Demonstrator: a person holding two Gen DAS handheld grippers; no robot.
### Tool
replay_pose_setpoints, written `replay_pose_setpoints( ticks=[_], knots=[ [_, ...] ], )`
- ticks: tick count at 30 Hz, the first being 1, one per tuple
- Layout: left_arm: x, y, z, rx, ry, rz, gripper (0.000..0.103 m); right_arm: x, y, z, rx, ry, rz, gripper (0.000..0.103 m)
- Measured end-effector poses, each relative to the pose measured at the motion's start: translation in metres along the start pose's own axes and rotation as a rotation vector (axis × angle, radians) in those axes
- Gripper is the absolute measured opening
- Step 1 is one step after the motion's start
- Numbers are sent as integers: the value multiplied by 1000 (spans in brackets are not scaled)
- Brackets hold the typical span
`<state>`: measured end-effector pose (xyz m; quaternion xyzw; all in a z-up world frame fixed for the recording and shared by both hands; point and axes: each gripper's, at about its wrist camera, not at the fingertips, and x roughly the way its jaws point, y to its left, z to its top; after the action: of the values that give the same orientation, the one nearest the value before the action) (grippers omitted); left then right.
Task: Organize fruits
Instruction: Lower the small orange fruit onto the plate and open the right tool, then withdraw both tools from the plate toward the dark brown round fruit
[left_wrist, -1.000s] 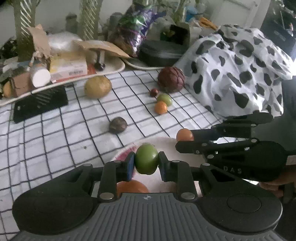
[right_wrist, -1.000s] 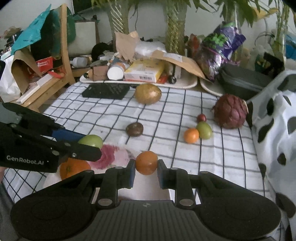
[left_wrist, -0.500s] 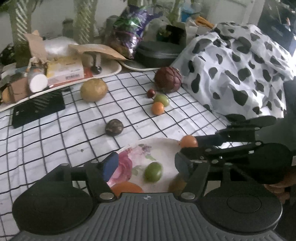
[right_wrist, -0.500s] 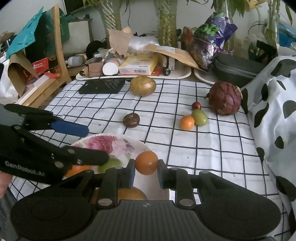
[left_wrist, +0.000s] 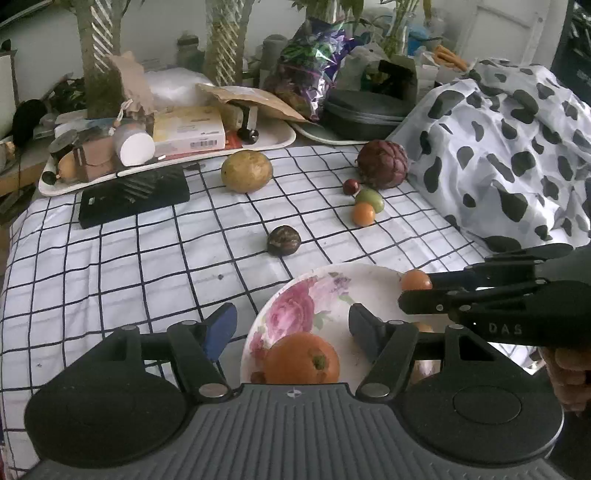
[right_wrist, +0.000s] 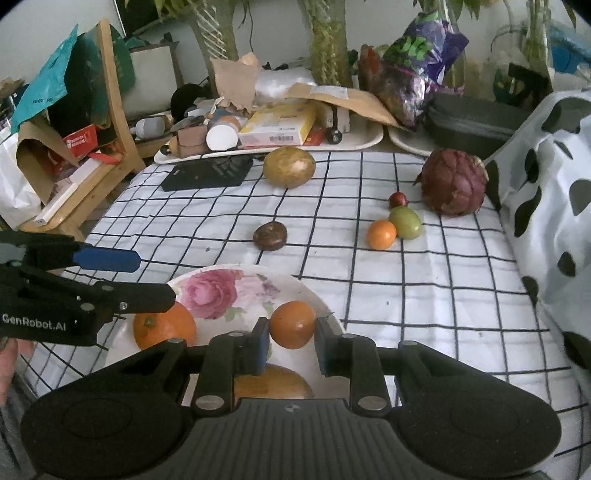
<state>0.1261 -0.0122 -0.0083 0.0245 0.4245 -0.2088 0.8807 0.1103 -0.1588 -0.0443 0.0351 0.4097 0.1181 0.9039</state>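
Checked tablecloth holds a floral plate; "GenRobot.AI" left gripper gapes empty, right gripper is opening, a small orange fruit between its jaws.

The right gripper covers the near rim of the floral plate, and only the top of a yellowish fruit peeks above its body. In the left wrist view, the left gripper cuts off the underside of the orange. Print on the yellow box is too small to read.
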Motion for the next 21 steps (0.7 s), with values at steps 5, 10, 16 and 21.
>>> replay_pose_setpoints(
  ticks=[5,10,16,21],
  knots=[
    [-4,-1,-4,-6,-6,-6,66,-6,1,-2,8,-23,3,70],
    [-9,-3,-9,-2,-4,-3,66,-17,6,-11,-30,-39,-30,92],
    [-15,-8,-19,5,9,4,66,-23,13,-23,-86,-30,-94,103],
    [-17,-12,-29,24,32,22,66,-25,17,-32,-97,-5,-120,103]
  ],
)
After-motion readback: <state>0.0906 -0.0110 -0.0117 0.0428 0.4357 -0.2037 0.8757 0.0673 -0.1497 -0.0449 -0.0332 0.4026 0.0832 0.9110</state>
